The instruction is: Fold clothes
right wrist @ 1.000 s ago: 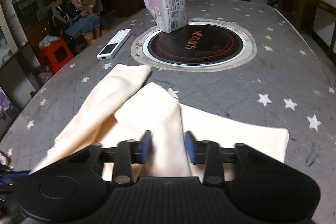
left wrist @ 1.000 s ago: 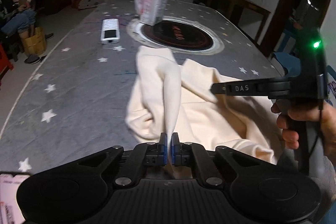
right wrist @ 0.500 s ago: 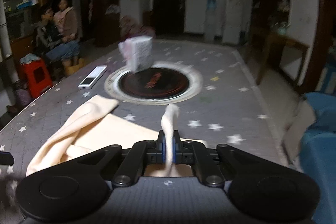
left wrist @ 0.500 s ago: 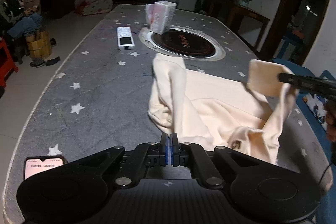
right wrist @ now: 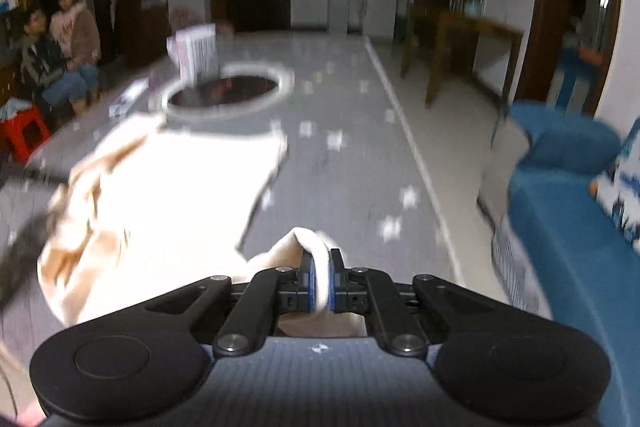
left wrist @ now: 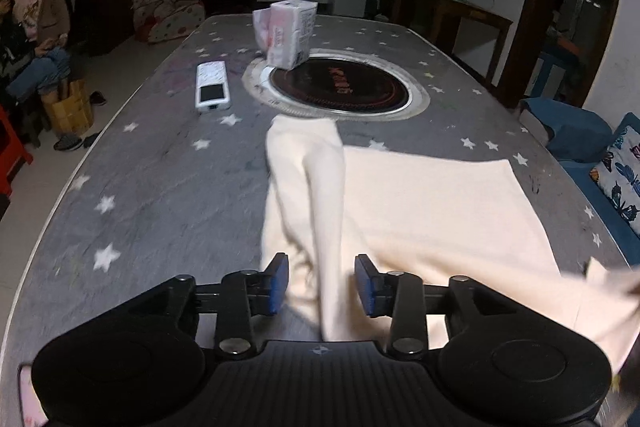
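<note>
Garment: a cream garment [left wrist: 420, 203] lies on the grey table with stars [left wrist: 160, 195], mostly spread flat; one long fold stands up on its left side.
Left gripper: the left gripper [left wrist: 322, 281] has just been opening; its jaws stand apart, with the raised fold between them, and the pads do not press on it.
Right gripper: the right gripper [right wrist: 319, 277] is closed on a corner of the cloth, which bulges above the blue pads.
Why so: I judge the right side pulls its corner outward to stretch the cloth flat, while the left side lets its part go.
Left view only: a white remote [left wrist: 213, 91] and a packet [left wrist: 286, 31] by the round black plate [left wrist: 340, 87] are sharp here.
Right view only: the pinch itself, and a blue sofa [right wrist: 568, 211] beside the table; this view is blurred.
</note>
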